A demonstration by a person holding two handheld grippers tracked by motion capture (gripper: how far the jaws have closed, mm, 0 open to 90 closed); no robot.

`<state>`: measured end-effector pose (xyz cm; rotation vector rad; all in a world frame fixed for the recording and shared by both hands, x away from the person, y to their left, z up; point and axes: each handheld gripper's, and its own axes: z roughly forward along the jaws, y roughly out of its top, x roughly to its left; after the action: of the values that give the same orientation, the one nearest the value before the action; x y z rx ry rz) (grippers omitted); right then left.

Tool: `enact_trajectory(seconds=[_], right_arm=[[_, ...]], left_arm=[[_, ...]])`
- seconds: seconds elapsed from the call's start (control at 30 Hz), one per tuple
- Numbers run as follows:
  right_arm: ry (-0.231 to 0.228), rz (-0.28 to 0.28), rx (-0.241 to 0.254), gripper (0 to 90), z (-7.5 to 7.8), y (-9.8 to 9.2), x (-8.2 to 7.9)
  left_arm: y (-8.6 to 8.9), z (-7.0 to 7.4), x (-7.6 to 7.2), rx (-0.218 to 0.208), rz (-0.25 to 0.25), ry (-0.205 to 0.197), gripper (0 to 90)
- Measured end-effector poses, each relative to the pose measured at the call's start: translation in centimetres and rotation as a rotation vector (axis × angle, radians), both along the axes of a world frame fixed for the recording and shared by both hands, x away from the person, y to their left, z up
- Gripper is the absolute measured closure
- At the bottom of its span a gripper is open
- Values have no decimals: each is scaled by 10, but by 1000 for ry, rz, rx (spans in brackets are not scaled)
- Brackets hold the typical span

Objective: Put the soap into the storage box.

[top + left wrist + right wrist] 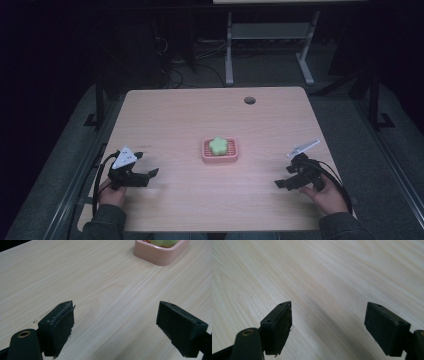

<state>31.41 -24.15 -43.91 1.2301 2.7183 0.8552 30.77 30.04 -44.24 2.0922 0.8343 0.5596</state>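
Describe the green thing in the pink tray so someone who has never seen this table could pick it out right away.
Start at the light wooden table and look to its middle, between the two open grippers. There sits a pink square tray. Inside it lies the green flower-shaped piece, pale green with rounded lobes, the one green item on the tabletop.

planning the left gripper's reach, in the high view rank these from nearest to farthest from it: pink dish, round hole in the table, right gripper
1. pink dish, mid-table, right of the left gripper.
2. right gripper, across at the table's right side.
3. round hole, near the far edge.
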Motion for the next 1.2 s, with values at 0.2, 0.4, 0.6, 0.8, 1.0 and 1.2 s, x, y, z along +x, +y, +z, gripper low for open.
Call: enact_trajectory(seconds=[0.2, 0.4, 0.6, 0.8, 1.0, 1.2], right_arm=[[-4, -14, 8, 222, -3, -7, -7], [-11, -22, 13, 222, -4, -10, -15], [-23, -40, 24, 222, -7, -15, -24], [-29, -59, 51, 220, -11, -20, -33], [-40, -69, 61, 219, -13, -23, -41], [-60, -78, 52, 219, -12, -24, -47]], left_arm=[[-2, -1, 0, -10, 5, 3, 144], [-1, -1, 0, -10, 8, 2, 144], [-1, -1, 0, -4, 4, 2, 144], [-1, -2, 0, -2, 5, 3, 144], [-2, -2, 0, 11, -4, 9, 144], [-2, -3, 1, 9, -5, 7, 144]])
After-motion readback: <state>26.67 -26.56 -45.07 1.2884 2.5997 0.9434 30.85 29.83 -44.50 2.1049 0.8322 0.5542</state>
